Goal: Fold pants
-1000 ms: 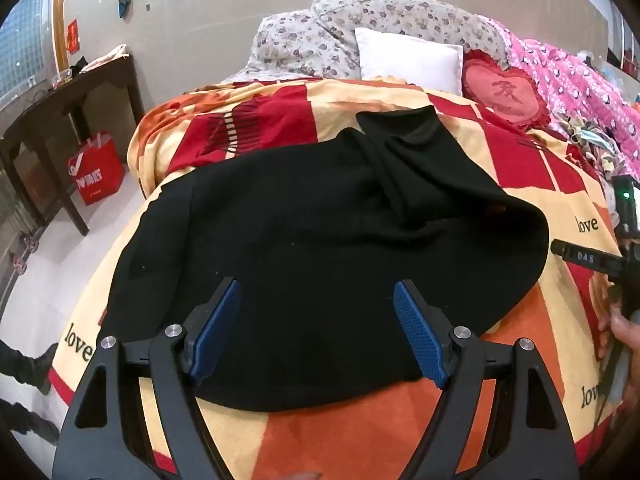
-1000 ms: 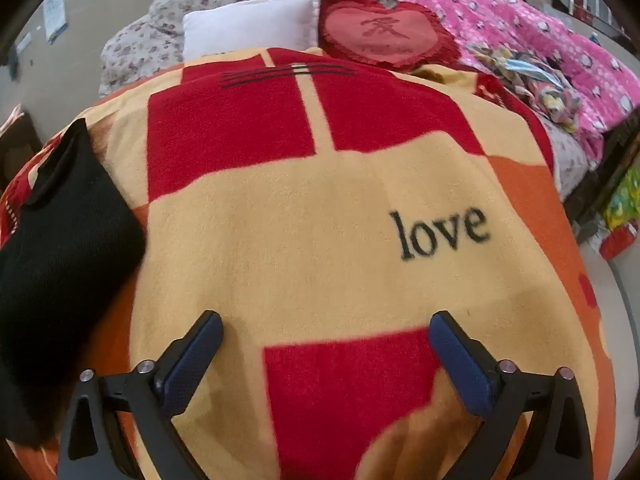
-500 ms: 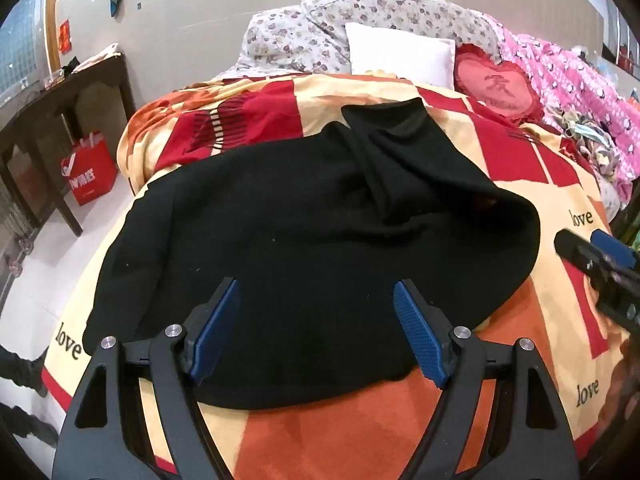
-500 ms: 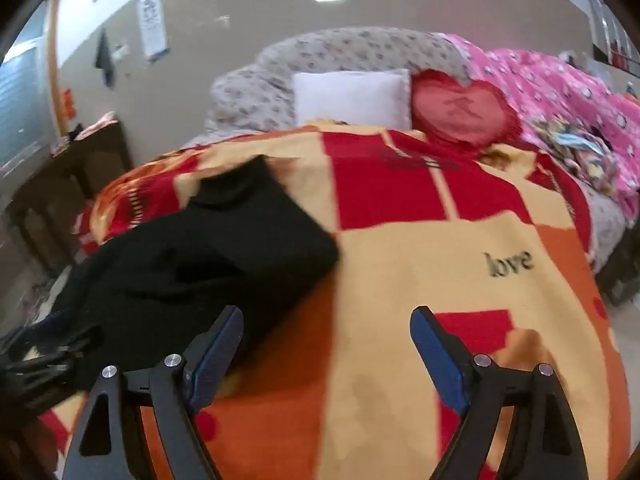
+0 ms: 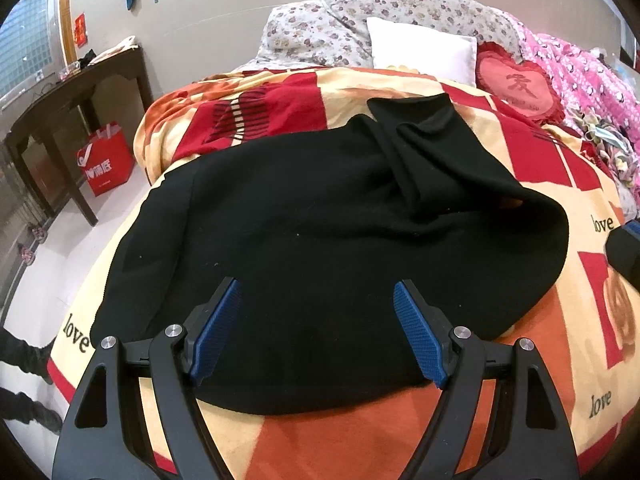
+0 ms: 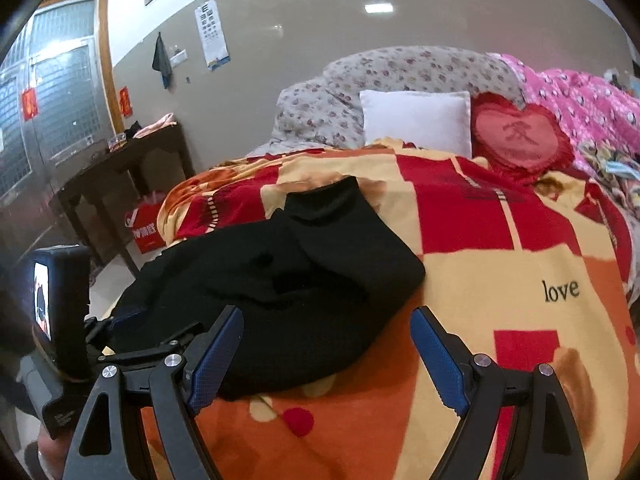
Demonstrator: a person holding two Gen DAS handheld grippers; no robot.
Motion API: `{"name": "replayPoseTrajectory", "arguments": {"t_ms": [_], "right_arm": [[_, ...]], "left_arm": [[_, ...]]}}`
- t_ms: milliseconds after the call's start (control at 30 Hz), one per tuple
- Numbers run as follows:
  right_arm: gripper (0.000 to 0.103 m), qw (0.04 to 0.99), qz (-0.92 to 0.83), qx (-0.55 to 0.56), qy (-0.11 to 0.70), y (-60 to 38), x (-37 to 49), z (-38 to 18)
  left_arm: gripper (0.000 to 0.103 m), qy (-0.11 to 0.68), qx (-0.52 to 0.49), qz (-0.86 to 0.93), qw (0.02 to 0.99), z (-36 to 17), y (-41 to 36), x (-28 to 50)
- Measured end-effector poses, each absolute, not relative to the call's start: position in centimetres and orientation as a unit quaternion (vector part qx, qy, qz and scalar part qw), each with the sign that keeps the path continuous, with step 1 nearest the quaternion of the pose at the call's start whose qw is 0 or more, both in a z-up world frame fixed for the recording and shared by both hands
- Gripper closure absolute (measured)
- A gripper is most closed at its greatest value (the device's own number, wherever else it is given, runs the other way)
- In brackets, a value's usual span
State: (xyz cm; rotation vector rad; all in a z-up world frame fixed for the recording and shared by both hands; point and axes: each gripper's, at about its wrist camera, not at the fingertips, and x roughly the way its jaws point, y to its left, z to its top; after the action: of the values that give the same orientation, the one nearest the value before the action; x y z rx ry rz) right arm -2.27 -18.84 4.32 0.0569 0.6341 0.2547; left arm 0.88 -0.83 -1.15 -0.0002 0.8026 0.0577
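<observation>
Black pants (image 5: 320, 224) lie spread and rumpled on a red, orange and yellow blanket (image 5: 360, 440), one leg folded over toward the pillows. My left gripper (image 5: 316, 332) is open and empty, hovering over the pants' near edge. My right gripper (image 6: 326, 354) is open and empty, above the right end of the pants (image 6: 288, 292) and the blanket (image 6: 500, 280). The left gripper's body (image 6: 60, 320) shows at the left of the right wrist view; part of the right gripper (image 5: 626, 252) shows at the right edge of the left wrist view.
A white pillow (image 5: 420, 48), a red heart cushion (image 5: 516, 84) and a pink quilt (image 5: 588, 80) lie at the head of the bed. A dark wooden table (image 5: 72, 104) and a red bag (image 5: 104, 160) stand on the floor at the left.
My right gripper has swung left and lifted, from facing the bare blanket to facing the pants' right end. My left gripper has stayed over the pants, rising slightly.
</observation>
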Motion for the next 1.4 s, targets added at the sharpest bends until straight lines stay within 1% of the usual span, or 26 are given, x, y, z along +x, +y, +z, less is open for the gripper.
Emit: {"name": "replayPoseTrajectory", "arguments": {"t_ms": [500,1400], "right_arm": [[0.018,0.929,0.111,0.019,0.353,-17.7,-0.6,1.9],[0.02,0.924,0.107,0.019,0.367,-17.6,0.5,0.6]], "left_arm": [[0.024,0.402,-0.001,0.03,0.915,-1.6,-0.6,1.2],[0.024,0.409,-0.009,0.026,0.912,-2.0,-0.6,1.5]]}}
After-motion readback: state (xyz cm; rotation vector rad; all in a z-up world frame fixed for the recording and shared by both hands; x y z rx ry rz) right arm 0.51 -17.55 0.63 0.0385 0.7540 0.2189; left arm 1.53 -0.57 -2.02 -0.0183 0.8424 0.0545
